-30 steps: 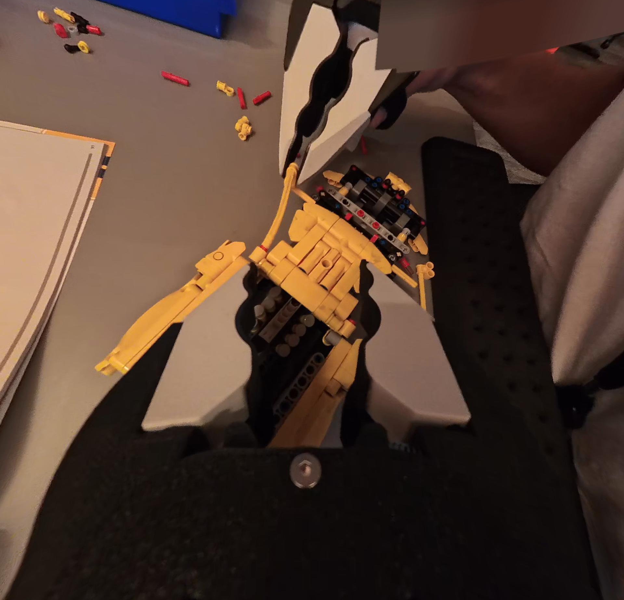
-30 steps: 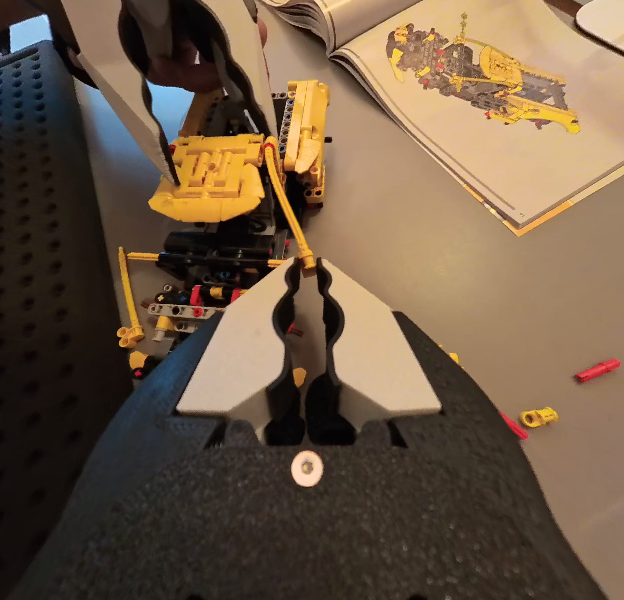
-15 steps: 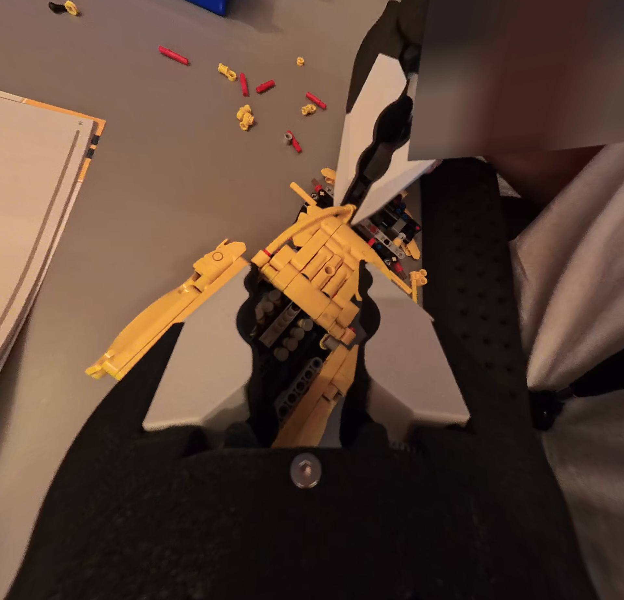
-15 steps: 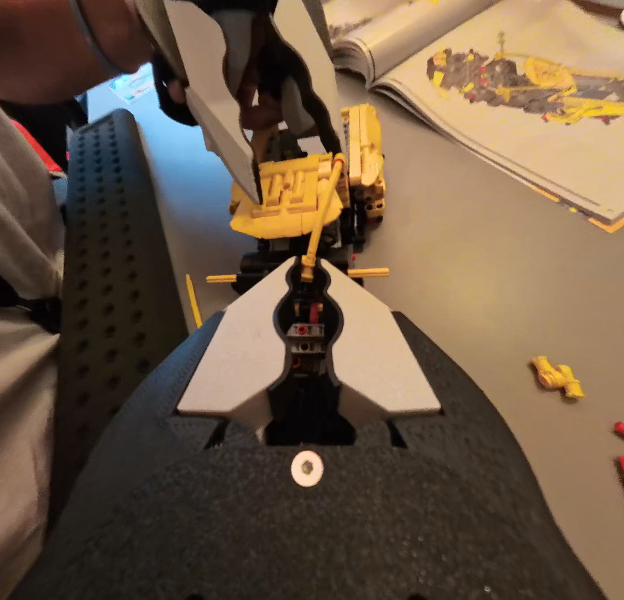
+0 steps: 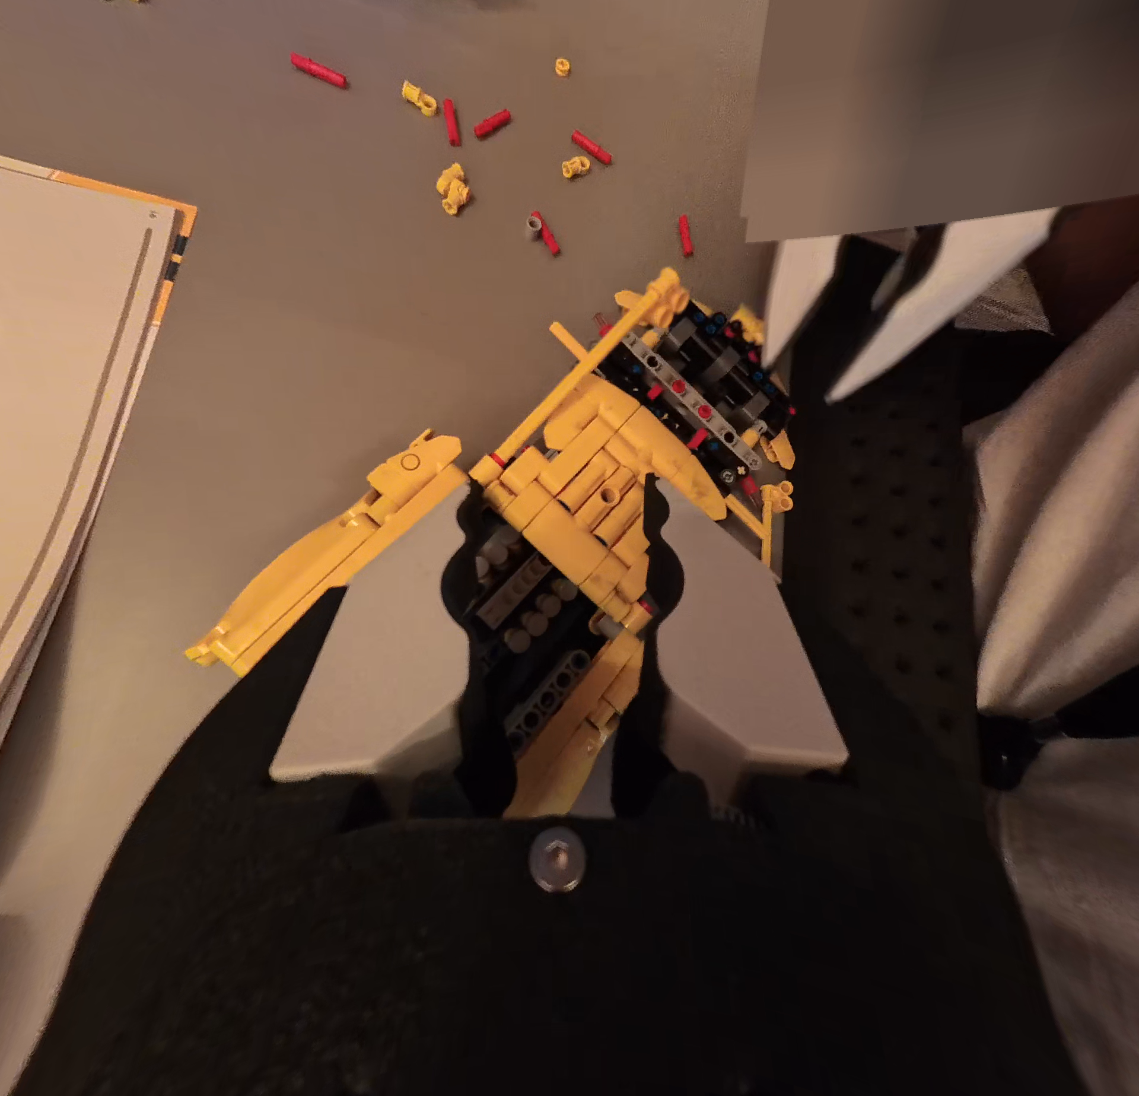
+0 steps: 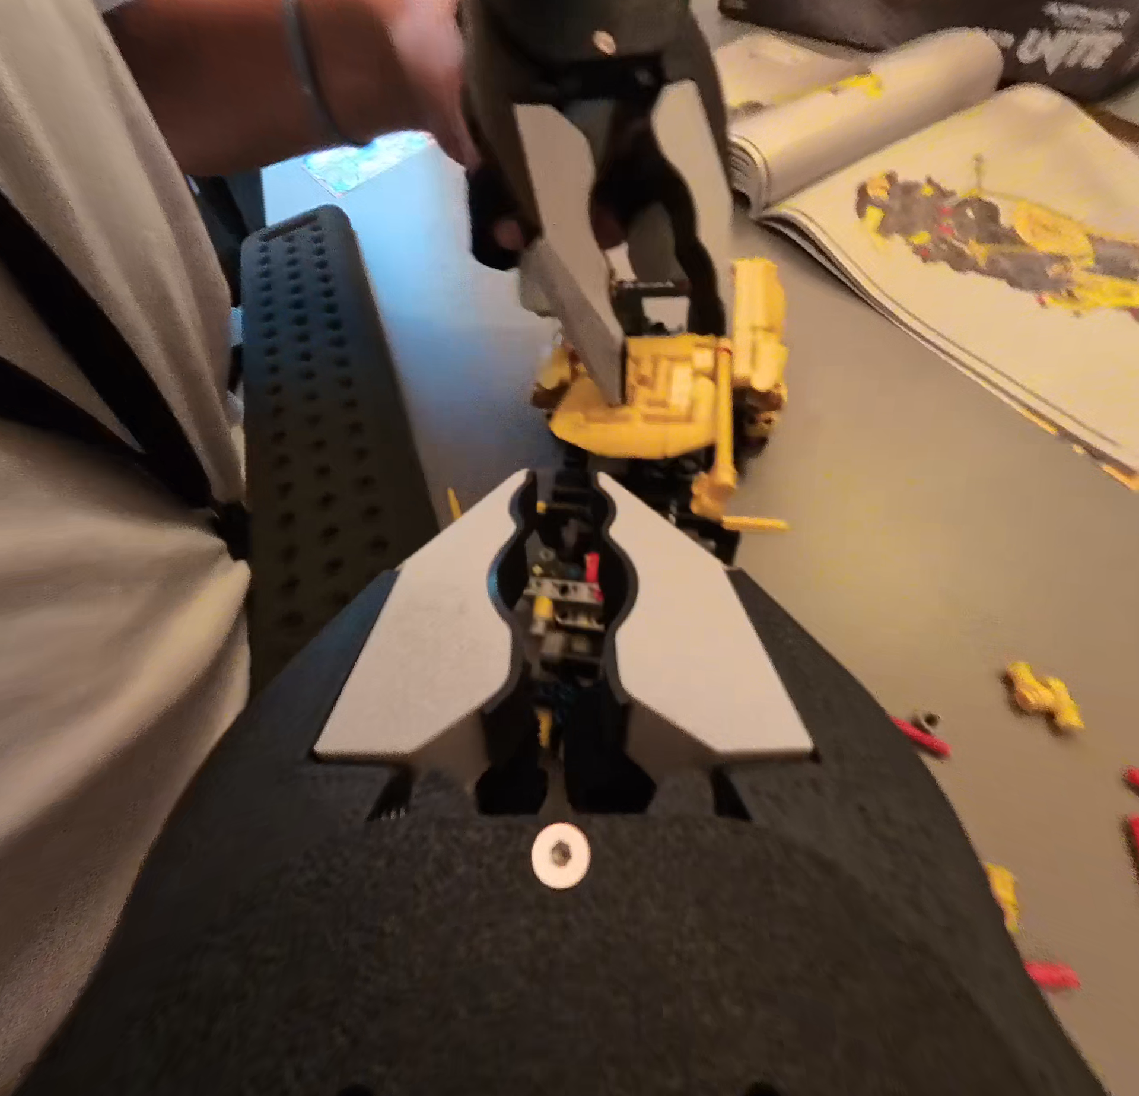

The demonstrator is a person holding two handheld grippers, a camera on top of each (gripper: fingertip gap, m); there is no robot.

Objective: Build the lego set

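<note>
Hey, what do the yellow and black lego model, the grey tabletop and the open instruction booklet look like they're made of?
Yellow and black lego model: apparently hard moulded plastic with a slight sheen, given its crisp studs and pin holes. Grey tabletop: smooth and matte, possibly laminate; the material is uncertain. Open instruction booklet: printed paper, shown by its stacked, curling pages.

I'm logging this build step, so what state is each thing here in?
left gripper: shut on the lego model.
lego model: partly built, resting on the table.
right gripper: open, straddling the model's dark end.
instruction booklet: lying open.
loose pieces: scattered on the table.
</note>
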